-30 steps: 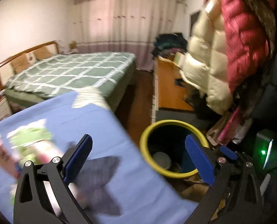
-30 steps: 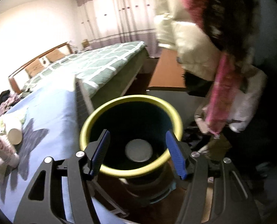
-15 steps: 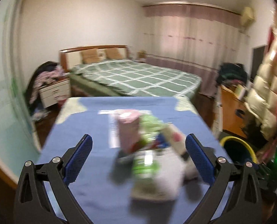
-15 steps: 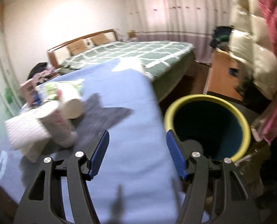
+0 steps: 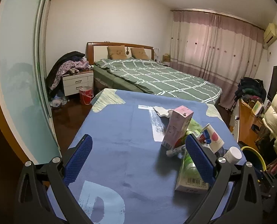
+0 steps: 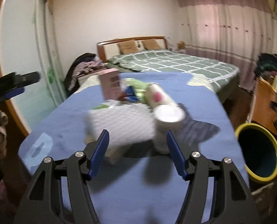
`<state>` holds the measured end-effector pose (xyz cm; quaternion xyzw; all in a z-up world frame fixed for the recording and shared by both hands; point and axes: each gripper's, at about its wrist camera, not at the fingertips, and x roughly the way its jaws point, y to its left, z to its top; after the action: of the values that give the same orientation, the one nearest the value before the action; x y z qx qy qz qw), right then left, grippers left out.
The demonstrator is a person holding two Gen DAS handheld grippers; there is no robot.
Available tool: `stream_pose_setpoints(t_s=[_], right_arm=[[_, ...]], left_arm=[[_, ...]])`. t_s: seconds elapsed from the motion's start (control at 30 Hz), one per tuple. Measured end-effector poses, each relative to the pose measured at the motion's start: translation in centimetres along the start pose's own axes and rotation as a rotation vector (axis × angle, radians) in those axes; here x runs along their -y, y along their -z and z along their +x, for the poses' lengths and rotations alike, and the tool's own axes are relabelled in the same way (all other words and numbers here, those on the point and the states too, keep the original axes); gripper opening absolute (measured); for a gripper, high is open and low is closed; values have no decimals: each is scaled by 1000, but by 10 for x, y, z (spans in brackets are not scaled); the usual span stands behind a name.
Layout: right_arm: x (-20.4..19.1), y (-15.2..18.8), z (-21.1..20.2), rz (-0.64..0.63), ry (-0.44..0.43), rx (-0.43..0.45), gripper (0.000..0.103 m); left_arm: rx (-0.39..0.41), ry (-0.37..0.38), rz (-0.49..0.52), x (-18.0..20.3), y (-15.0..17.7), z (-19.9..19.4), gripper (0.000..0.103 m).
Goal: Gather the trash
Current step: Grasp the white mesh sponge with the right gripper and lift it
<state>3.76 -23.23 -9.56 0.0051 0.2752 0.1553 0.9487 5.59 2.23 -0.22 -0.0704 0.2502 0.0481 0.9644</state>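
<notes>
A pile of trash lies on the blue-covered table [image 5: 119, 130]: a pink carton [image 5: 176, 128], a green-and-white tissue pack [image 5: 191, 173], a white paper cup [image 5: 212, 138] and a crumpled paper [image 5: 161, 111]. My left gripper [image 5: 138, 158] is open and empty, left of the pile. In the blurred right wrist view my right gripper [image 6: 137, 153] is open and empty, just before the white pack [image 6: 123, 125] and an upright paper cup [image 6: 166, 123]. The pink carton [image 6: 110, 84] stands behind. The yellow-rimmed bin [image 6: 258, 151] stands on the floor to the right.
A bed with a green checked cover [image 5: 157, 76] stands beyond the table. A nightstand with clothes [image 5: 76, 80] and a red bucket [image 5: 85, 95] stand at the left. A wooden desk [image 5: 248, 119] and hanging coats [image 5: 276, 115] are at the right. The bin's rim [image 5: 254, 155] shows beside the table.
Both grippers swung left from the bin to face the table. The trash pile now lies in front of the right gripper and right of the left one. Both stayed open.
</notes>
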Motion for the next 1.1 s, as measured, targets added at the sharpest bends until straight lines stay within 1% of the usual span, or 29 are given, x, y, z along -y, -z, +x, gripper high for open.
stream_pose_setpoints(t_s=[0.1, 0.2, 0.43, 0.57, 0.6, 0.67, 0.7, 0.73, 0.77, 0.8, 0.83, 0.97, 1.1], right_arm=[[-21, -1, 6, -41, -26, -5, 61], [-34, -2, 16, -71, -32, -11, 61], [-49, -2, 45, -131, 31, -35, 61], [-49, 4, 53, -147, 42, -68, 61], [-49, 6, 54, -154, 43, -72, 59], [-50, 8, 53, -164, 46, -77, 48], [-51, 8, 54, -169, 46, -80, 45], [-50, 8, 54, -170, 42, -81, 39], [-49, 8, 54, -170, 39, -81, 30], [-48, 8, 54, -172, 39, -82, 27], [-48, 9, 54, -173, 38, -81, 21], [-50, 7, 45, -181, 18, -48, 17], [-51, 1, 32, -179, 1, -3, 16]], left_arm=[[-4, 3, -9, -3, 3, 0, 98], [-13, 7, -15, 0, 3, 4, 98], [-29, 24, -17, 4, 7, 10, 98], [-33, 31, -19, 5, 8, 12, 98], [-35, 32, -20, 4, 9, 13, 98], [-42, 35, -19, 6, 10, 15, 98], [-43, 36, -19, 6, 10, 16, 98], [-44, 37, -19, 6, 10, 17, 98], [-45, 37, -17, 7, 11, 17, 98], [-45, 38, -17, 8, 11, 18, 98], [-44, 38, -16, 8, 11, 17, 98], [-44, 34, -17, 9, 11, 18, 98], [-44, 34, -16, 9, 12, 18, 98]])
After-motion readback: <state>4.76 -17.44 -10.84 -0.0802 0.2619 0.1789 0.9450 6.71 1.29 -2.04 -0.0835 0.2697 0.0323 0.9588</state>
